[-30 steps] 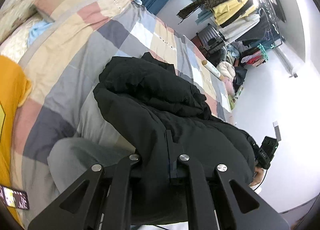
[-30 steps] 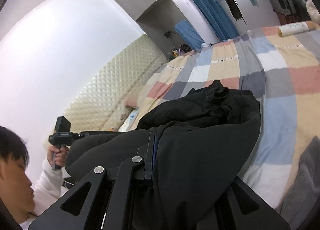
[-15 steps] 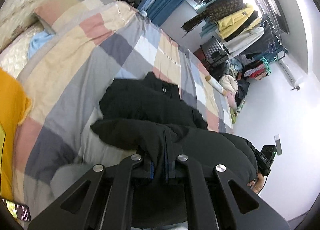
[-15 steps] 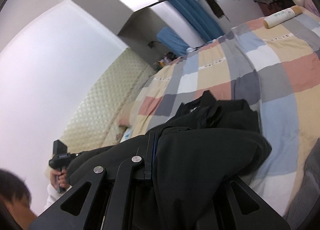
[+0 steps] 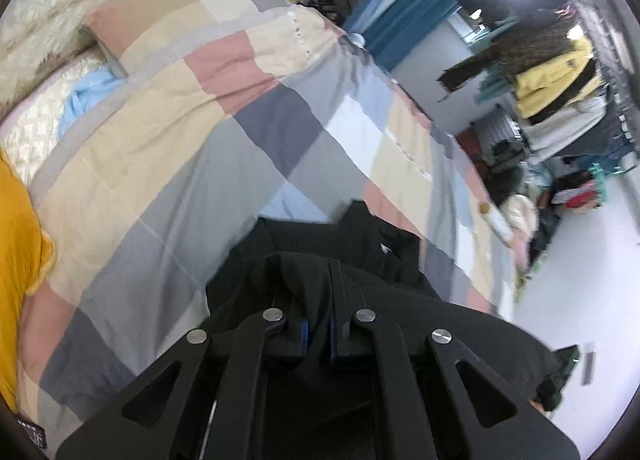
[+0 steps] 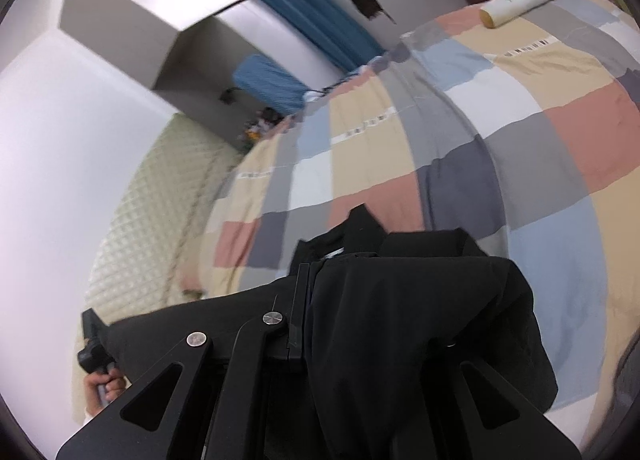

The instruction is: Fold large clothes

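Both the left gripper [image 5: 318, 334] and the right gripper [image 6: 310, 312] have their fingers pinched narrow on the black jacket [image 5: 420, 324], which drapes ahead of the fingers onto the checked bed [image 5: 168, 163].

checked quilt [image 5: 208, 147] | cardboard tube [image 6: 520, 5] on it | blue curtain [image 6: 320, 27]
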`<control>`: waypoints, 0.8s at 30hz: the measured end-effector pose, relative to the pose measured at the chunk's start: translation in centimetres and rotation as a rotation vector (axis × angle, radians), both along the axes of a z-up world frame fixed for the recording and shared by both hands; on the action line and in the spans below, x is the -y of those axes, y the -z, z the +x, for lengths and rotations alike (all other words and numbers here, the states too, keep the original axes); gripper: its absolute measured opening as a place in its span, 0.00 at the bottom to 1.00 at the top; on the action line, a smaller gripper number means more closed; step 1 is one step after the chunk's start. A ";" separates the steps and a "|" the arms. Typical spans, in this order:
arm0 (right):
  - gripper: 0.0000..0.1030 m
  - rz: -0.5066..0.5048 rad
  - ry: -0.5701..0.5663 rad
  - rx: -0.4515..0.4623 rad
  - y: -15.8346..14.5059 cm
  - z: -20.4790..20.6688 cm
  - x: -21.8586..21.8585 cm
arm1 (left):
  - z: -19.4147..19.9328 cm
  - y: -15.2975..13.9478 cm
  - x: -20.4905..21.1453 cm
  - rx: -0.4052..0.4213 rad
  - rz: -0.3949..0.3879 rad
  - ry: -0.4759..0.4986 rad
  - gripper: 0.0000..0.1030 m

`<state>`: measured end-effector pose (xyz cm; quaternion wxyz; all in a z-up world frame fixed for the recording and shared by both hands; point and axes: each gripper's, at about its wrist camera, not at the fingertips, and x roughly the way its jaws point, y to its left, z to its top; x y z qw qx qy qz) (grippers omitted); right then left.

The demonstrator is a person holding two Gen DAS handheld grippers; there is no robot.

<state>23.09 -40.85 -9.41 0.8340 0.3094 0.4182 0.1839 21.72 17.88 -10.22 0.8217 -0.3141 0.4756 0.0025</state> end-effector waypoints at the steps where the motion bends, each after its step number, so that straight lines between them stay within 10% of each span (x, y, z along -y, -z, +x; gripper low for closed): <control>1: 0.06 -0.014 0.010 -0.015 0.5 0.8 -0.1 | 1.2 0.4 0.5 -0.009 0.033 -0.007 0.06; 9: 0.06 -0.110 0.056 -0.114 5.3 5.7 -0.7 | 7.0 4.9 2.7 -0.076 0.180 0.012 0.06; 24: 0.05 -0.171 0.023 -0.198 11.7 8.7 -2.5 | 9.8 11.8 3.9 -0.137 0.184 0.057 0.06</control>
